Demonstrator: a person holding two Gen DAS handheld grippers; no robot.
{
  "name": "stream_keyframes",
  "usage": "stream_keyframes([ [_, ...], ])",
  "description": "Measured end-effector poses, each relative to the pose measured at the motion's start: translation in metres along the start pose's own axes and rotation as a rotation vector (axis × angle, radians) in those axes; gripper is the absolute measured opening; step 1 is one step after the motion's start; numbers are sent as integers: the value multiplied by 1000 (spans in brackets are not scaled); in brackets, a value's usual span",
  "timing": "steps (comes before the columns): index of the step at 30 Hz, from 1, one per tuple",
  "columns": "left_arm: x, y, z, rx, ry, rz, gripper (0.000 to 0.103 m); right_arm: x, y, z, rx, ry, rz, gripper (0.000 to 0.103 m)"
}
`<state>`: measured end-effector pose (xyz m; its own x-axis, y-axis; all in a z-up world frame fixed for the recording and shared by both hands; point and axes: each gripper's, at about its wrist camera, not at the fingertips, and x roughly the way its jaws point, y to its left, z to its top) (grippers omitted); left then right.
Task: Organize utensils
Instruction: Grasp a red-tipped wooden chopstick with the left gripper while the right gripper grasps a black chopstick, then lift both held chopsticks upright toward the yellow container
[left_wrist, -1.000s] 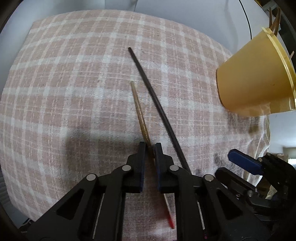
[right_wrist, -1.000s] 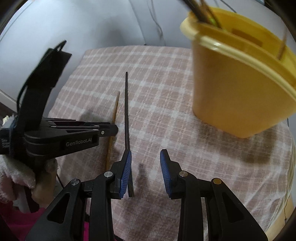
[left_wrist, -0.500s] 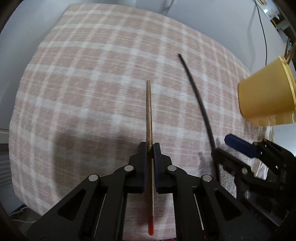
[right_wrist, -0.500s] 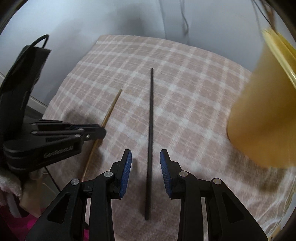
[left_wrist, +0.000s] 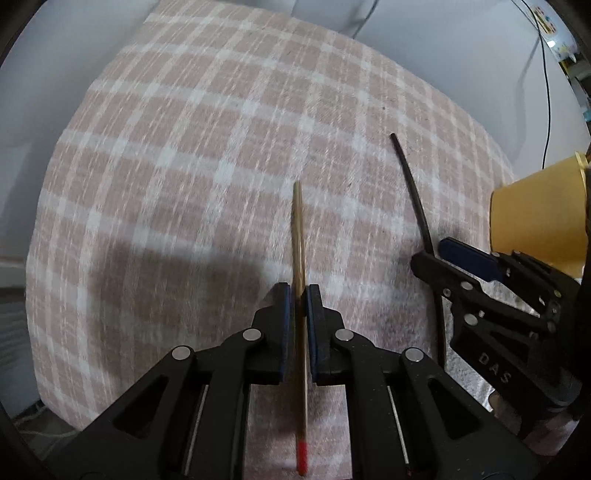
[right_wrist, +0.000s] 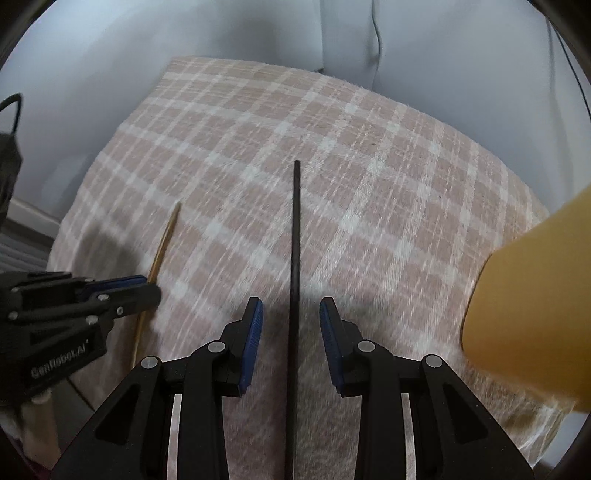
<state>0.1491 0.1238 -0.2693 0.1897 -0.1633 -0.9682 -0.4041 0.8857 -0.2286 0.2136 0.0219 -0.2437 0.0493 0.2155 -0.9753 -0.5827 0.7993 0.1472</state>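
Two chopsticks: left gripper clamps the wooden chopstick; black chopstick lies untouched between the right gripper's parted jaws.

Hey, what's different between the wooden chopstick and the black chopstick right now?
The wooden chopstick is tan with a red end; the black chopstick is plain black. The wooden chopstick is clamped in the shut left gripper; the black chopstick lies between the right gripper's open jaws, untouched by either pad. Both are thin, straight sticks over the checked cloth.
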Motion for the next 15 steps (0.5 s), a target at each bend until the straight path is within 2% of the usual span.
stream_keyframes([
  [3, 7, -7, 5, -13, -17, -14, 4, 4, -3, 6, 27, 4, 8, 29],
  [4, 10, -10, 7, -19, -18, -22, 4, 4, -4, 8, 39, 4, 16, 26],
  [5, 10, -11, 13, -22, -18, -26, 4, 5, -5, 9, 44, 5, 26, 11],
  [6, 8, -12, 16, -25, -21, -29, 4, 6, -6, 10, 51, 14, 47, 5],
  [9, -3, -4, 5, -43, -38, -39, 4, 2, -6, 10, 54, 9, 82, 4],
  [15, -48, 21, -7, -47, -80, -58, 4, -23, -1, 4, 34, -39, 126, 4],
])
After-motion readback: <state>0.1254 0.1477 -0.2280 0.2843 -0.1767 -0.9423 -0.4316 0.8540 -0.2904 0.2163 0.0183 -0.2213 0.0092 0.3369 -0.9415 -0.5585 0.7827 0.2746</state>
